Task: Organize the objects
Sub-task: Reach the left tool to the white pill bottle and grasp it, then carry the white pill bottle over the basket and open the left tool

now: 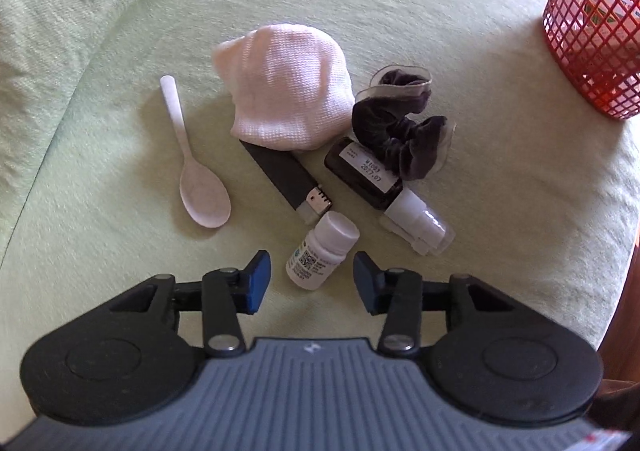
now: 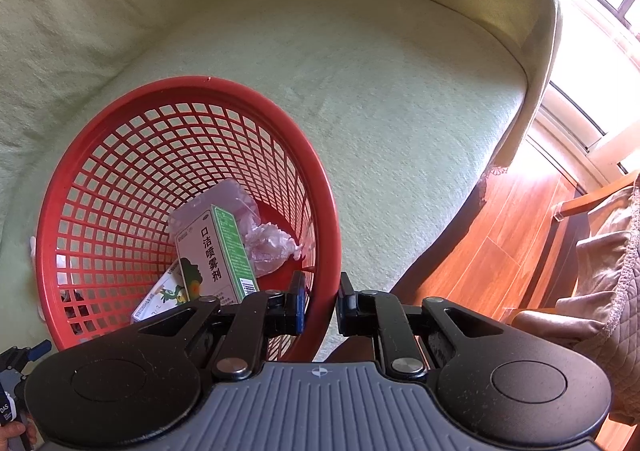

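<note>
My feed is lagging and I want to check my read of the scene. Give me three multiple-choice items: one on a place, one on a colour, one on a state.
1. What lies right ahead of the left gripper?
A. spoon
B. small white bottle
C. pink hat

2. What colour is the basket?
A. red
B. blue
C. white

3. How do the right gripper jaws stand?
A. wide open over the sofa
B. shut on the box
C. astride the basket rim

Answers: 1 B, the small white bottle lies between the open jaws. 2 A, the mesh is red in both views. 3 C, one jaw is inside the rim and one outside; contact is unclear.
</note>
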Available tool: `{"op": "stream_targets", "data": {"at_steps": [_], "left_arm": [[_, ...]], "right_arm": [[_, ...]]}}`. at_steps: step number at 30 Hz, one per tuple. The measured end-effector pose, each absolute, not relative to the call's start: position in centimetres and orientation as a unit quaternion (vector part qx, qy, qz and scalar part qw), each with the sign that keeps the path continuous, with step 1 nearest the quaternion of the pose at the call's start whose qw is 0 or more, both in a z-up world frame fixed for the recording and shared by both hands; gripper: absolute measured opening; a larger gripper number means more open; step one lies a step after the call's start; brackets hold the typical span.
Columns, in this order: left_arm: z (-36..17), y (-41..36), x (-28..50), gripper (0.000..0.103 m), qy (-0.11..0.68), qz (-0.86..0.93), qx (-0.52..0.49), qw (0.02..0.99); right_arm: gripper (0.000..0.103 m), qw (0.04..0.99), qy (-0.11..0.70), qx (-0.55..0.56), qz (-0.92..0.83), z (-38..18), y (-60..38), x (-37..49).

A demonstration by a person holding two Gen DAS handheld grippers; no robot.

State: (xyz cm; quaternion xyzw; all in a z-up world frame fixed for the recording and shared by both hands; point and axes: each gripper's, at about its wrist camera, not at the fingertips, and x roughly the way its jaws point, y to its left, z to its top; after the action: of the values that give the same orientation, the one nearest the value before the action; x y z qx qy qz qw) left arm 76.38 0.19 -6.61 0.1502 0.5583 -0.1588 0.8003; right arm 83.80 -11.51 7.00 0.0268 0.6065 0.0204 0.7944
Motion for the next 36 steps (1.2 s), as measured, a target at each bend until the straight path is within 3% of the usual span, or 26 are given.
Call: {"op": "stream_targets", "data": {"at_steps": [11, 24, 25, 28, 29, 31, 36], "left_arm": [[-7.8, -0.3, 77.3, 0.025, 0.566, -0.174, 0.164, 0.789], [-2.8, 3.7, 76.5, 0.018, 0.591, -0.099, 0.013, 0.800], [-2.4, 3.8, 76.4, 0.000, 0.593, -0.095, 0.006, 0.800], [-2.0, 3.3, 75.8, 0.000, 0.588, -0.089, 0.023, 0.803], [-2.5, 2.7, 75.5, 0.004, 0.589, -0.084, 0.048, 0.802], [-3.8, 2.1, 75.0, 0.027, 0.608, -0.081, 0.068, 0.787], [-4.2, 2.2, 72.9, 0.043, 0.618, -0.078, 0.030, 0.782]], "right_arm": [[0.011, 0.795, 0.605, 0.027, 0.018, 7.0, -11.3, 83.8], [0.011, 0.794, 0.606, 0.034, 0.031, 6.9, -11.8, 83.9], [0.011, 0.794, 0.606, 0.035, 0.032, 6.9, -11.9, 83.9], [0.011, 0.795, 0.605, 0.038, 0.035, 6.9, -12.0, 83.9], [0.011, 0.794, 0.605, 0.039, 0.037, 6.8, -12.0, 83.9], [0.011, 0.794, 0.606, 0.042, 0.039, 6.8, -12.1, 83.9], [0.011, 0.793, 0.606, 0.039, 0.047, 6.7, -12.1, 83.7]]}}
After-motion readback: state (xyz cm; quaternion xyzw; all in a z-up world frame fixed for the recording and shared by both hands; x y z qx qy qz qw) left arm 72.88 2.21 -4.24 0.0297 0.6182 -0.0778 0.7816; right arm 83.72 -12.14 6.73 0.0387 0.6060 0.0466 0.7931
